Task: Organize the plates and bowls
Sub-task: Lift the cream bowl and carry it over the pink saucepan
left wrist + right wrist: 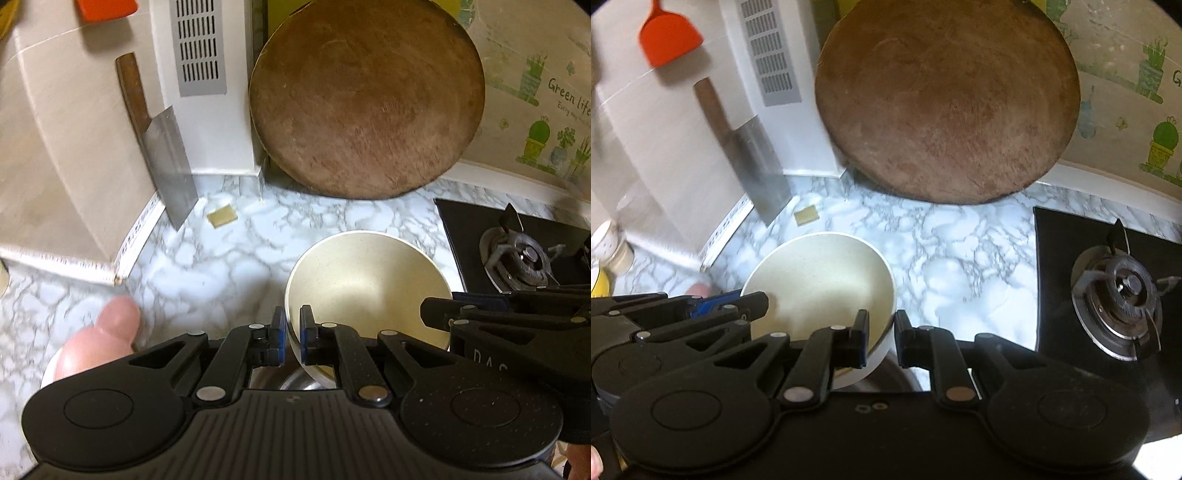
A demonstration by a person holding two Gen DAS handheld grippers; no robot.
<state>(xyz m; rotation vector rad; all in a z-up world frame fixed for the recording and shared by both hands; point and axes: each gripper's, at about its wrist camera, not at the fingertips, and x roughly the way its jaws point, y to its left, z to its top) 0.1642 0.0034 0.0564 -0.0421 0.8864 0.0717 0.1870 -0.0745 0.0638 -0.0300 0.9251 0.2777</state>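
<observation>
The bowl (365, 291) hung above the marble counter (207, 266), its rim pinched on opposite sides between the fingers of the left gripper (293, 334) and the right gripper (881, 338). Behind the bowl a round cutting board (365, 99) leaned against the wall. A cleaver (162, 147) stood left of the bowl, and the stove burner (517, 258) lay to its right.

Kitchen surfaces as we see them

At twelve o'clock a worn wooden board (365, 99); matt cream bowl (365, 284); glossy marble-patterned counter (207, 266); steel cleaver (171, 162).
</observation>
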